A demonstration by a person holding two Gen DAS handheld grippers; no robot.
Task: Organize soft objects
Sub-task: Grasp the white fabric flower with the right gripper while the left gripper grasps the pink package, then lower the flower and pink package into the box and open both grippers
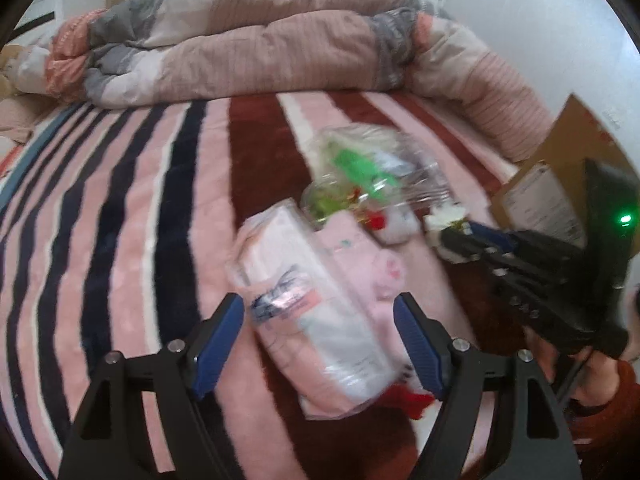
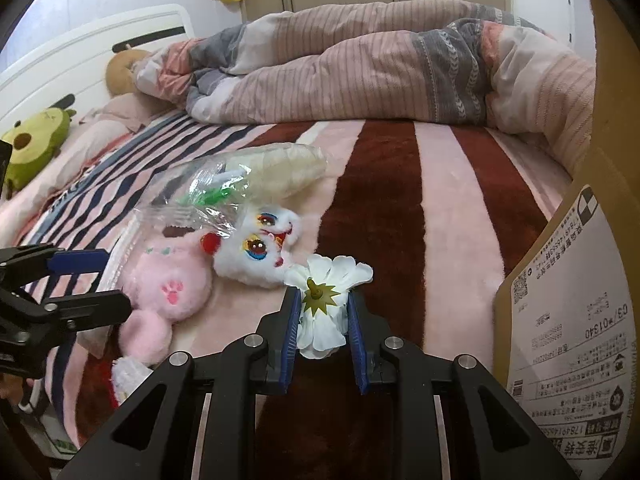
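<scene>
White flower (image 2: 326, 304), pinched in right hand-held gripper (image 2: 323, 312) just beside the box (image 2: 568, 320) on the bed (image 2: 440, 200); left hand-held gripper (image 1: 320, 344) wide over bagged pack (image 1: 316, 320): carry flower level into box, keep pinch light

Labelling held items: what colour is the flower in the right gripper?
White flower, yellow-green calyx; right wrist view.

A bed (image 2: 440, 208) with a striped blanket is carrying everything. A rumpled duvet (image 2: 360, 64), a pink plush toy (image 2: 168, 284), a white plush toy (image 2: 260, 248) and clear plastic bags (image 2: 208, 196) are lying on it.
</scene>
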